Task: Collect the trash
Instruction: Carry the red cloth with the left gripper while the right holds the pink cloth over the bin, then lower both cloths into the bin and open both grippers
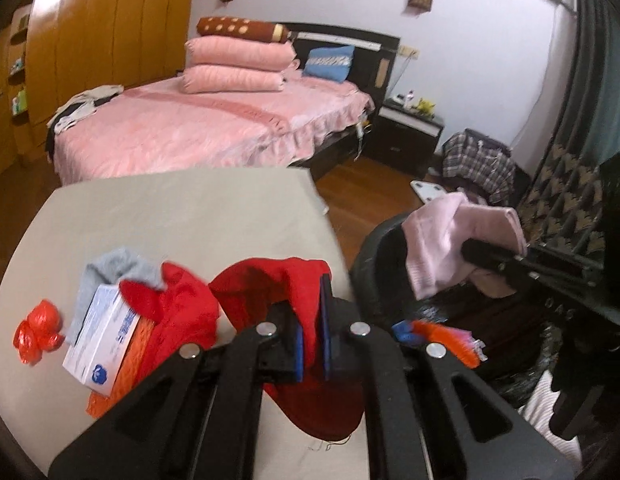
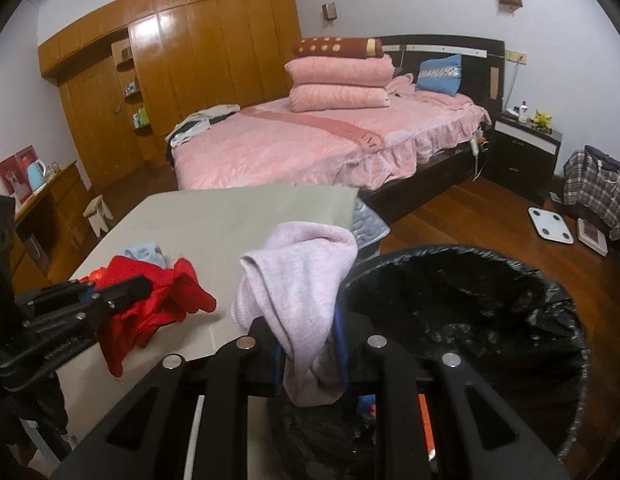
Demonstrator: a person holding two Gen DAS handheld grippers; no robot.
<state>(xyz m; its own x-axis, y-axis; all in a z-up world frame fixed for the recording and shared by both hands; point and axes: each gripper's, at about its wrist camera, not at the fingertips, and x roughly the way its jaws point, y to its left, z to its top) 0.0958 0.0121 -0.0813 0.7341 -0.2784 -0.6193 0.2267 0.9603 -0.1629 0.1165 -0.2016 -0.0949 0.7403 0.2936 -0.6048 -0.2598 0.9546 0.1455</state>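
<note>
Red cloth (image 1: 310, 304), over the table (image 1: 170, 208), is being clamped by the left gripper (image 1: 311, 344); the right gripper (image 2: 310, 356) is pinching pink cloth (image 2: 298, 280) beside the bin (image 2: 470, 264). Next, judged: carrying both over it, releasing.

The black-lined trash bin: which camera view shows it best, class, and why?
The right wrist view. There the trash bin shows its whole open mouth and black liner, beside the pink cloth held in the right gripper. The left wrist view shows only part of its rim, largely hidden behind that cloth and gripper.
</note>
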